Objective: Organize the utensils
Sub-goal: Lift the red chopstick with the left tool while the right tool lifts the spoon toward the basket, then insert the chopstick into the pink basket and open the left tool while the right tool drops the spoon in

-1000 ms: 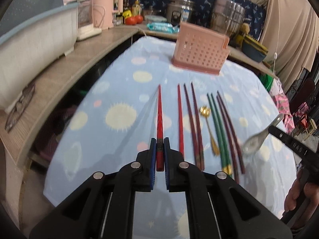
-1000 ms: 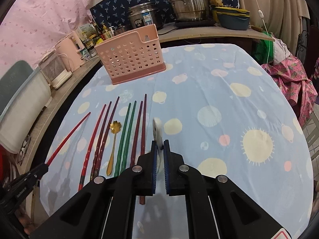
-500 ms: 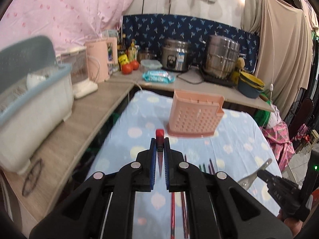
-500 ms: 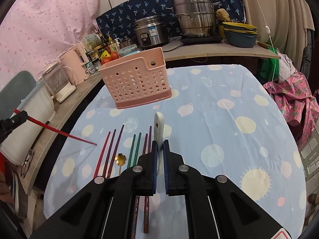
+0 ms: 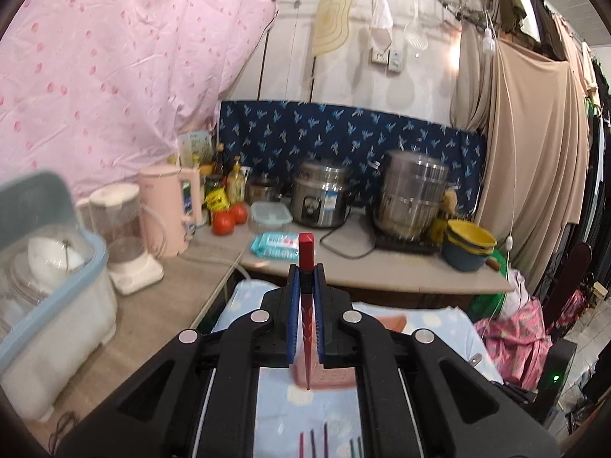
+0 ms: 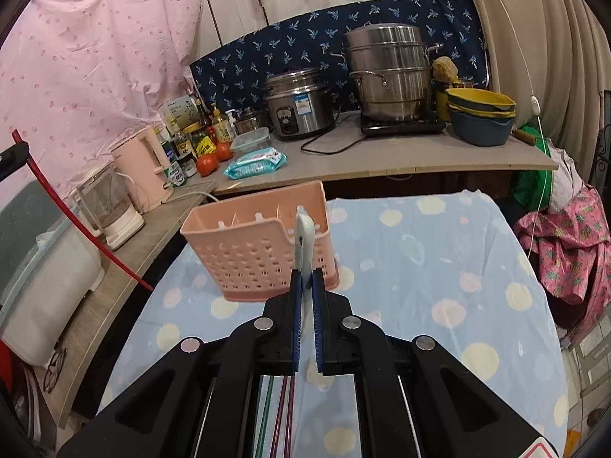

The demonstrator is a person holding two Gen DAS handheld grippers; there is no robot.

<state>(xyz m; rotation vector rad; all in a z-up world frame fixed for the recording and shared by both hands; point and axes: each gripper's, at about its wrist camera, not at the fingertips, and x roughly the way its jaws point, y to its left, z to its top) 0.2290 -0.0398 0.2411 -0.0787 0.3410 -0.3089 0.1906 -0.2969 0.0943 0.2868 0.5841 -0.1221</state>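
- Now the right tool (image 6: 305,282), clamped on a white spoon (image 6: 306,240), sits just before the pink caddy (image 6: 259,252) at frame centre.
- The left tool (image 5: 305,286) pinches a red chopstick (image 5: 306,252), tip hanging down, caddy below.

A lived-in home kitchen here: rice cooker (image 6: 299,105) and stacked steel steamer (image 6: 389,76) on the worktop (image 6: 343,164), pink kettle (image 6: 147,170), blender (image 6: 109,206), tomatoes (image 6: 208,162) and sauce bottles (image 6: 221,124), a dish rack (image 5: 46,278) with bowls, cloth sheets pinned over the walls.
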